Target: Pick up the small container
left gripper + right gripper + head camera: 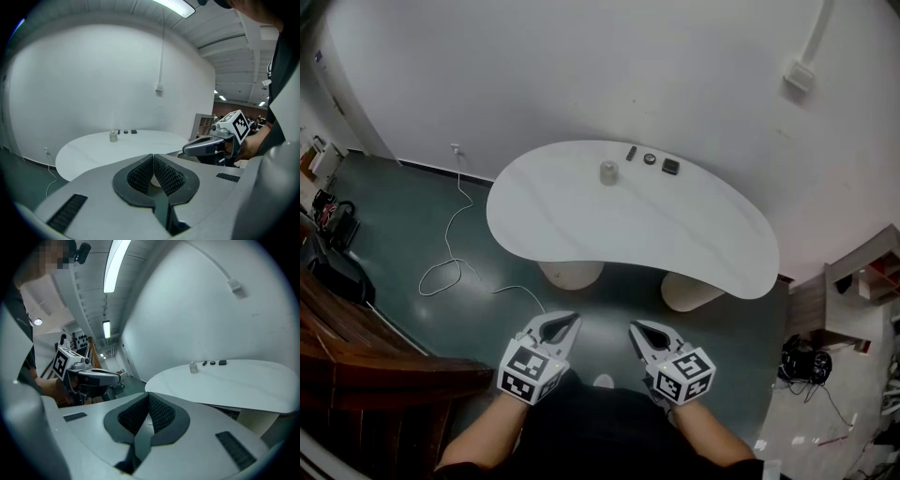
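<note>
- Tongs first: my left gripper [570, 322] and right gripper [637, 330] are both squeezed shut on nothing, pads pressed together, side by side low in front of me.
- The small container [608, 172] sits on the far half of the white table [581, 234], well apart from both tongs. The whole near stretch of tabletop lies between us.
- Direction-wise it's straight ahead, pretty much on the line that runs between the two grippers, so neither hand is clearly nearer.
- In the left gripper view it lands left of the jaw line, and in the right gripper view right of it. So I'd say both tongs are toed in a bit and neither is aimed at it.
- It stands upright, long axis vertical. Looks like a little capped jar, but it's too small to say more.
- Three small dark bits [650, 158] lie in a row just beyond it and off to the right, near but not touching.
- My guess for the next move: close the gap, open one pair of jaws, and come in roughly level from the near side so the pads close across its sides without clipping those dark bits.
</note>
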`<state>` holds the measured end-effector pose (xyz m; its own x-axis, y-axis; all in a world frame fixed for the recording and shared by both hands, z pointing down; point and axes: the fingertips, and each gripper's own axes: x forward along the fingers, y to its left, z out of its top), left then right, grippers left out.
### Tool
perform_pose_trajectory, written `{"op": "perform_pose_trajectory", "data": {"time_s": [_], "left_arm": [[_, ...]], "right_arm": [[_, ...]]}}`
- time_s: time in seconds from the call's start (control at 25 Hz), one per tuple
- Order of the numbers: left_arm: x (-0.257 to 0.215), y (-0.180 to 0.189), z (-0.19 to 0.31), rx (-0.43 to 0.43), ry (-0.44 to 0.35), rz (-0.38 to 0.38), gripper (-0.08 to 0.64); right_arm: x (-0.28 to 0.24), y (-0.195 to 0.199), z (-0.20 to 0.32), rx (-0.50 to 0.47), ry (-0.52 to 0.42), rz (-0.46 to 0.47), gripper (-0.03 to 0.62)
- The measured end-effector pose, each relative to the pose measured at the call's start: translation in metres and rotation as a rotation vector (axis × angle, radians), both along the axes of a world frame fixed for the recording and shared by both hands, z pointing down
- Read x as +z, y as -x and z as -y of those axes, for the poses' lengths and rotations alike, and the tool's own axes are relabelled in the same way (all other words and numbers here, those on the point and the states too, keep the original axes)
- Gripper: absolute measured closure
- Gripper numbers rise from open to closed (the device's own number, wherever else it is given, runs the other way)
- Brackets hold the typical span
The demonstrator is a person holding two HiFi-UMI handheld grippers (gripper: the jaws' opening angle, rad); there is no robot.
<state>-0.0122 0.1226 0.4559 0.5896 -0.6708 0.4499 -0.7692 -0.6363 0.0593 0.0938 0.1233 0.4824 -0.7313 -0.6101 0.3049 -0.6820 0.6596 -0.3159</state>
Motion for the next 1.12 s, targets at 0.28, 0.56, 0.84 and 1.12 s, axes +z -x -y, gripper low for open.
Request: {"op": "perform_pose_trajectory", "data": {"time_s": [0.28,0.56,0.84,1.12], "left_arm": [[0.008,0.001,0.025,0.011,0.012,0.01,0.543],[0.01,0.0,0.074,0.045,-0.002,0.0,0.543],[0.013,0.015,0.152,0.075,-0.001,-0.012,0.543],[0.0,0.037,0.245,0.151,-0.044,-0.003,0.543]], "right_arm": [[0.006,0.003,0.024,0.003,0.007,0.005,0.597],[0.014,0.001,0.061,0.024,0.016,-0.017,0.597],[0.018,0.018,0.132,0.054,0.033,-0.042,0.596],[0.019,0.049,0.224,0.094,0.044,-0.088,0.597]]}}
